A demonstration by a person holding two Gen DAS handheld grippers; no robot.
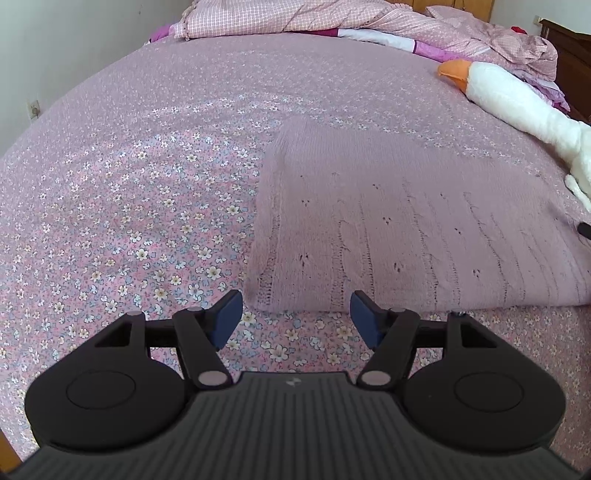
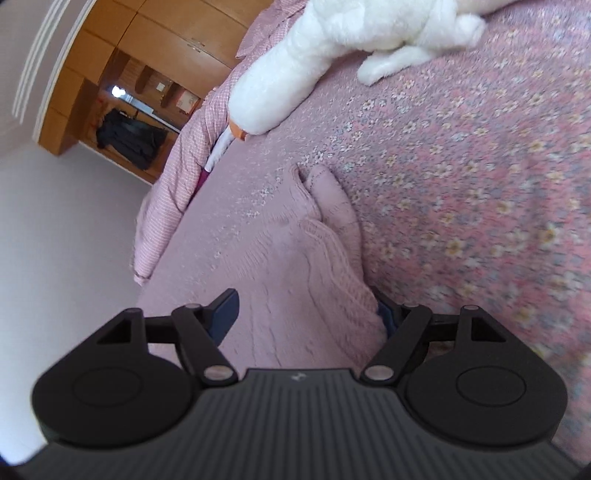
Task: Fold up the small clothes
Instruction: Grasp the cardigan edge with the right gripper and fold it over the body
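A small pink knitted sweater (image 1: 406, 236) lies flat on the flowered bedspread (image 1: 129, 221). My left gripper (image 1: 295, 317) is open and empty, just short of the sweater's near left corner, above the bedspread. In the right wrist view the camera is rolled sideways. My right gripper (image 2: 308, 314) is open with the sweater's edge (image 2: 295, 266) between its jaws; the right finger is partly hidden under the knit. The sweater's folded sleeve (image 2: 332, 199) lies ahead of it. The tip of the right gripper shows at the far right of the left wrist view (image 1: 584, 229).
A white plush goose with an orange beak (image 1: 517, 99) lies on the bed beyond the sweater, also in the right wrist view (image 2: 295, 74). A crumpled pink checked quilt (image 1: 332, 18) is piled at the head of the bed. A wall (image 1: 55, 55) is at left.
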